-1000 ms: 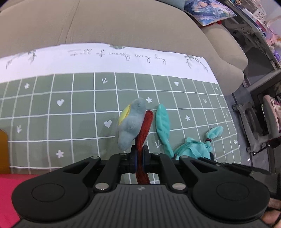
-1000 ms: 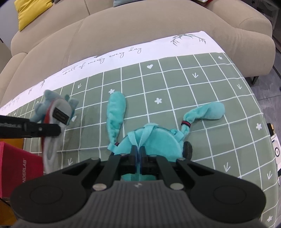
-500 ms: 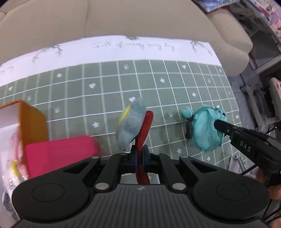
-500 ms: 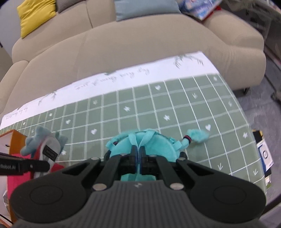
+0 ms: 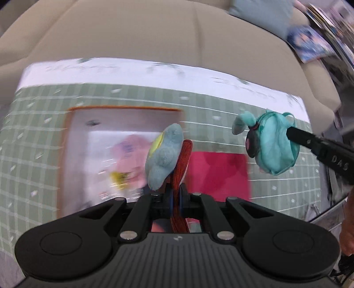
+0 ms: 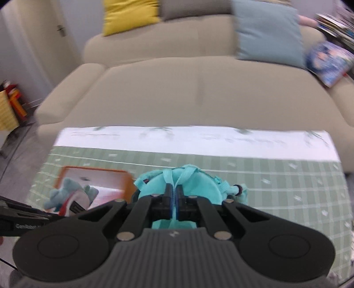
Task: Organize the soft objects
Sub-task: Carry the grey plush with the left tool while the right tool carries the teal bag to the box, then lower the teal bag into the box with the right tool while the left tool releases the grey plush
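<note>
Here, above a green checked cloth (image 5: pixel 276 192) spread in front of a beige sofa (image 6: pixel 199 93), two hand-held grippers each carry a soft toy clear of the surface. The left gripper (image 5: pixel 176 195) has its jaws clamped on the red strap (image 5: pixel 181 164) of a blue-grey plush (image 5: pixel 163 155), which stands up just ahead and to the left of the jaws. The right gripper (image 6: pixel 174 199) has its jaws pressed shut on the strap of a teal plush (image 6: pixel 177 183), whose round body bulges directly ahead of them. Below and beyond the left jaws sits an orange-rimmed box (image 5: pixel 124 109) with blurred pink and yellow things inside, and a pink box (image 5: pixel 219 175) lies just right of it; the cloth to the right of both is bare up to its white border. The left view alone shows the inside of the orange-rimmed box, the pink box, and the teal plush from the side, with a dark face and small ear, hanging off to the right of the jaws. The right view alone shows the yellow cushion (image 6: pixel 130 15) and blue cushion (image 6: pixel 267 31) on the sofa back, bare floor left of the cloth, and the blue-grey plush low on the left, hanging over the orange-rimmed box. Both pictures are smeared with motion blur.
</note>
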The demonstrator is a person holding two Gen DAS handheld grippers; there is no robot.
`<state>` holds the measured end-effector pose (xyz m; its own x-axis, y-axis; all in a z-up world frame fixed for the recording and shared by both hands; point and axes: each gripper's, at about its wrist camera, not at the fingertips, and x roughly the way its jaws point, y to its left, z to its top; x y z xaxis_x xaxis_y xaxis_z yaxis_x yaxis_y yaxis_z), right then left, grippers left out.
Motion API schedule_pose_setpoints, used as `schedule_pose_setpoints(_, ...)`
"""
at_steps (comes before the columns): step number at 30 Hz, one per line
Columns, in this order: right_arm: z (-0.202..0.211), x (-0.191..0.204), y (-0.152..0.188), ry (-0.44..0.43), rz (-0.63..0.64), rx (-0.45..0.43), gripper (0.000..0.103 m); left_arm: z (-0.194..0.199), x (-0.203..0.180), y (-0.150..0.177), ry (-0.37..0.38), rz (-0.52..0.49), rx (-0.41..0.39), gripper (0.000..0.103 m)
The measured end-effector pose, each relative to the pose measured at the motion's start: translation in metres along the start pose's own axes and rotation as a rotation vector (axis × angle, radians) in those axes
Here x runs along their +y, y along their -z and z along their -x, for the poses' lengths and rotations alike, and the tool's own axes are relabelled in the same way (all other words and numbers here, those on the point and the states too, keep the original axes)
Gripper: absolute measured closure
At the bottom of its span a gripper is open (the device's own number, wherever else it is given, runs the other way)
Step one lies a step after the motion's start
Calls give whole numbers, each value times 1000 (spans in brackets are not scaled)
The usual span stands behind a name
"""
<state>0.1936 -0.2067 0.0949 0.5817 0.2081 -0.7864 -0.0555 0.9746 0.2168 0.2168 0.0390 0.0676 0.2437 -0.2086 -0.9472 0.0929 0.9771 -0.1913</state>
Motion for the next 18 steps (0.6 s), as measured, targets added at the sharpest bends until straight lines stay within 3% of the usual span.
schedule_pose_setpoints(7, -26, 101, -8, -125, 100, 36, 103, 5, 82, 23, -5, 97, 4, 98)
schedule_pose_setpoints(18, -111, 197, 8, -215, 209, 142, 103, -8, 123, 49, 17, 87, 28, 98)
